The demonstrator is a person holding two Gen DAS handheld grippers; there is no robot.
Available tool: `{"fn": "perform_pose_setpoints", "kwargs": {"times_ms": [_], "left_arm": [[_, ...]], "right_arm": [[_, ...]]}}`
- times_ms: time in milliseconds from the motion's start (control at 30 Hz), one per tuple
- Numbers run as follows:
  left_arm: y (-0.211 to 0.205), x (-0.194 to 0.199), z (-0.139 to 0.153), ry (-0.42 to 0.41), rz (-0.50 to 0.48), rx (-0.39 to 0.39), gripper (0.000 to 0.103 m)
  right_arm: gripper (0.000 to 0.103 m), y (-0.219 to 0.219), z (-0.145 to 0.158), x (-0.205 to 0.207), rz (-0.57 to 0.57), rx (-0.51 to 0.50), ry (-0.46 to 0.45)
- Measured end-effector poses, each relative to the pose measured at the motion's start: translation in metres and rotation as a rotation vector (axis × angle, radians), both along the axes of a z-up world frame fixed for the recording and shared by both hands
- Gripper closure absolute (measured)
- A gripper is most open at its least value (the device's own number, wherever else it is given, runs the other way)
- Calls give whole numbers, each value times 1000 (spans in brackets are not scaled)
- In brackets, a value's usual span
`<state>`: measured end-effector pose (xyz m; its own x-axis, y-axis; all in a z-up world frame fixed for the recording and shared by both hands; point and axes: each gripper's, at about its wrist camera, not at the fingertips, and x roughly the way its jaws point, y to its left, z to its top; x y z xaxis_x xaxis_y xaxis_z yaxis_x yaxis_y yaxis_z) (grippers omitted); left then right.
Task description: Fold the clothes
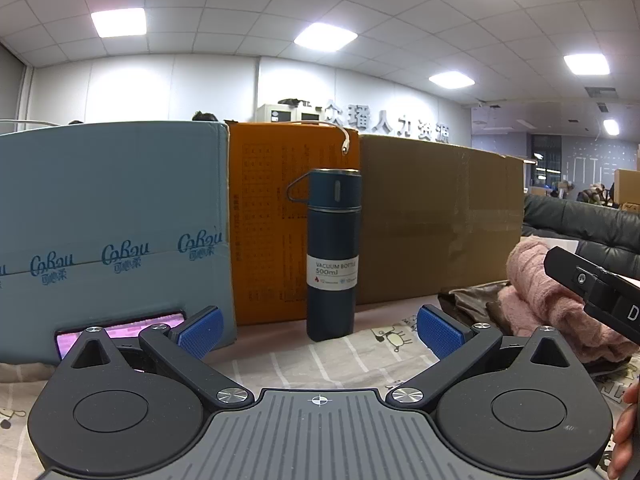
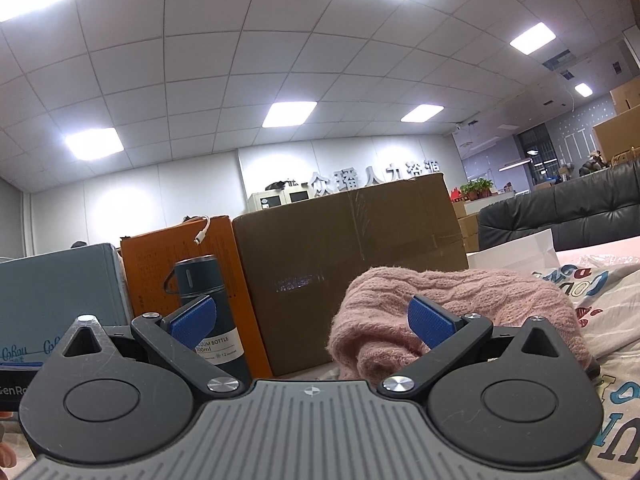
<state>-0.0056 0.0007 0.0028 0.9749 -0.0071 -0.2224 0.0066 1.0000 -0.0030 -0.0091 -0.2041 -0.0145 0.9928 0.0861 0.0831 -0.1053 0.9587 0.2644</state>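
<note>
Office ceiling panels and a row of cartons back our worktop (image 1: pixel 328 364), where a pink knitted garment (image 2: pixel 448 320) lies in a rumpled, rolled heap on a darker brown garment (image 1: pixel 472 304), right of the vacuum bottle (image 1: pixel 331 256). We hold the left tool (image 1: pixel 318 330) and the right tool (image 2: pixel 312 320) spread wide and grasping nothing, the right one just short of the heap. Neither garment looks neatly folded, so folding seems left to do, though the heap's far side and a printed cloth (image 2: pixel 600 312) at the right edge are cut off.
</note>
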Motion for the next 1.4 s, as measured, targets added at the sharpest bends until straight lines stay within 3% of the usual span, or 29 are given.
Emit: {"fn": "perform_pose_setpoints", "kwargs": {"times_ms": [300,533,700,900,1300,1400], "left_arm": [[-6,-13,9,-23,-16,-26,0],[-14,-51,23,-81,48,-7,0],[-5,-91,29,-102,168,-4,0],[18,-140,32,-133,262,18,0],[95,-231,47,-211,573,36,0],[120,-248,52,-232,669,51,0]], "right_arm": [[0,3,3,-5,28,-20,13],[0,-3,10,-33,42,-15,12],[0,-6,14,-59,90,20,35],[0,15,25,-82,242,18,40],[0,96,50,-111,683,7,83],[0,114,57,-114,789,21,130]]}}
